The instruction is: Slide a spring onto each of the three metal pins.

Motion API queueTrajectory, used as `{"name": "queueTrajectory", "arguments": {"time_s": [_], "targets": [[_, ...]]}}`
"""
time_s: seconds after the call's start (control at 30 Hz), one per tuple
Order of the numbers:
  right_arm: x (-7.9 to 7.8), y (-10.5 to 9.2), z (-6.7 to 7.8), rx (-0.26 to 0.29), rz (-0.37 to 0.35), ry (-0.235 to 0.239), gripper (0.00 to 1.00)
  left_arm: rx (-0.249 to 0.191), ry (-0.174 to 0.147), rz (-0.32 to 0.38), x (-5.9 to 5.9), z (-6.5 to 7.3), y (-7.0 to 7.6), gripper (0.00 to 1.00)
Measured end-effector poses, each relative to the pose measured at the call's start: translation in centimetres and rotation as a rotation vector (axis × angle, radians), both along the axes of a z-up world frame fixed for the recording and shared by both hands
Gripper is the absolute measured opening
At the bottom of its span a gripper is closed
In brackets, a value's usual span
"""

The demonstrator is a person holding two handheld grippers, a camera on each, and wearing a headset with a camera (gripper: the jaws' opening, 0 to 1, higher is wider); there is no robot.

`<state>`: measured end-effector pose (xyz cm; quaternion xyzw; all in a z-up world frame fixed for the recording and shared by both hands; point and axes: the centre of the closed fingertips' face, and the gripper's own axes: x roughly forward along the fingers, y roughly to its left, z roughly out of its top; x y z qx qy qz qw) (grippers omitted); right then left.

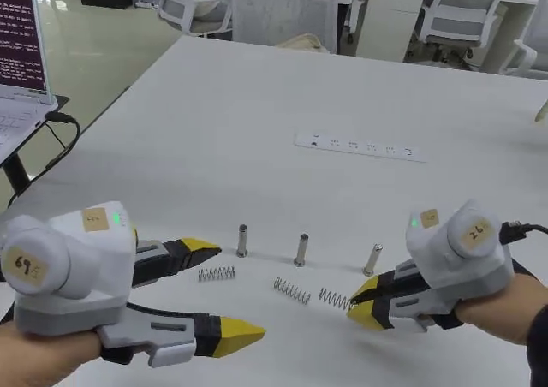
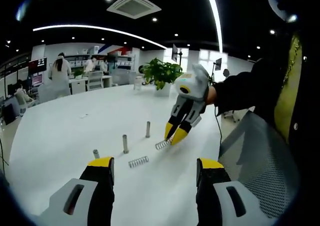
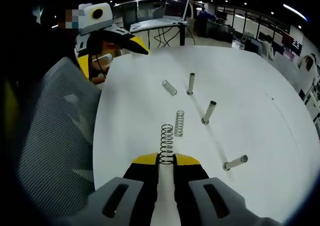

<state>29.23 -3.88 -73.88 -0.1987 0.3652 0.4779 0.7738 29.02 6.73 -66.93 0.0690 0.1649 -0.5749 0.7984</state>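
Three metal pins stand in a row on the white table: left pin, middle pin, right pin. Three springs lie in front of them: left spring, middle spring, right spring. My right gripper is shut on the near end of the right spring, which lies flat on the table. The middle spring lies just beyond it. My left gripper is open at the table's near left, with nothing between its fingers, short of the left spring.
A white power strip lies farther back on the table. A laptop stands on a stand to the left. Office chairs line the far edge. A grey mesh chair back is close behind the grippers.
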Motion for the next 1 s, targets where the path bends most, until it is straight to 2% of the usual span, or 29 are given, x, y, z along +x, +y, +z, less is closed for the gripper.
{"name": "queueTrajectory", "arguments": {"time_s": [0.17, 0.3, 0.37, 0.43, 0.53, 0.63, 0.67, 0.87, 0.97, 1.0], "targets": [[-0.7, 1.0, 1.5, 0.01, 0.04, 0.003, 0.08, 0.021, -0.017, -0.064, 0.0, -0.7, -1.2, 0.58], [-0.9, 1.4, 2.0, -0.003, 0.058, 0.002, 0.08, 0.024, -0.033, -0.106, -0.2, -0.8, -2.2, 0.54], [-1.1, 1.7, 2.4, -0.012, 0.07, 0.002, 0.08, 0.026, -0.057, -0.15, -0.4, -0.9, -2.9, 0.51], [-1.3, 1.9, 2.5, -0.02, 0.08, 0.006, 0.08, 0.036, -0.085, -0.182, -0.5, -1.0, -3.5, 0.47], [-1.5, 2.3, 2.7, -0.03, 0.096, 0.01, 0.08, 0.048, -0.111, -0.221, -0.7, -1.2, -4.2, 0.42], [-1.8, 2.6, 2.9, -0.035, 0.108, 0.014, 0.08, 0.054, -0.122, -0.248, -1.0, -1.4, -4.8, 0.38], [-1.9, 2.8, 2.9, -0.041, 0.115, 0.018, 0.08, 0.058, -0.137, -0.264, -1.2, -1.5, -5.1, 0.36], [-2.6, 3.2, 2.8, -0.056, 0.136, 0.037, 0.08, 0.09, -0.178, -0.314, -1.7, -2.2, -5.7, 0.27], [-2.8, 3.3, 2.8, -0.057, 0.141, 0.049, 0.08, 0.107, -0.188, -0.331, -1.9, -2.7, -5.9, 0.23], [-2.9, 3.5, 2.7, -0.061, 0.145, 0.055, 0.08, 0.116, -0.204, -0.341, -2.0, -2.8, -6.0, 0.21]]}}
